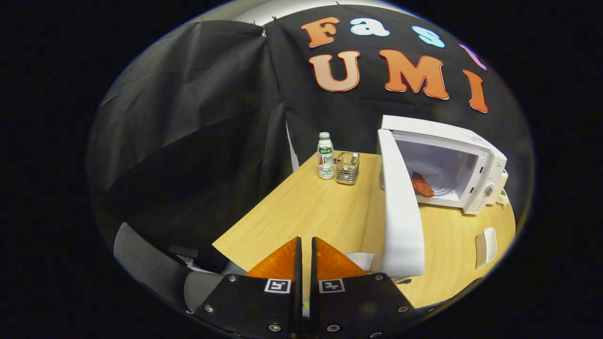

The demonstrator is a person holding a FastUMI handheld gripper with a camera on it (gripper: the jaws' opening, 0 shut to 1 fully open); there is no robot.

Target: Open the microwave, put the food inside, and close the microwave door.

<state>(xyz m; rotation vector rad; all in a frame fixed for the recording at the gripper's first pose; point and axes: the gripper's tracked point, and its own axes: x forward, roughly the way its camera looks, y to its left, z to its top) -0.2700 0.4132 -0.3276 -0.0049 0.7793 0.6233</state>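
Fingers (289, 256) of my gripper (306, 254) stand almost together in the foreground, a thin slit between them and nothing held in it, poised over the near edge of the wooden table (301, 212). Just ahead and to the right, the microwave door (400, 212) hangs wide open, swung out toward me, its outer edge close beside my right finger but, as far as I can tell, not touching it. Beyond the door, the microwave (452, 165) sits on the far right of the table, and the food (422, 185), a reddish piece, already lies on the floor of its cavity. I judge only the closing is left. The door looks a light, rigid panel on a hinge at its far side; it should swing freely, so I would not grasp it at all but press its smooth outer face near the free edge, where leverage is best, and push gently so the oven does not slide. Farther back to the left, a small bottle (325, 156) and a wire holder (347, 168) stand side by side, well apart from the door's path.
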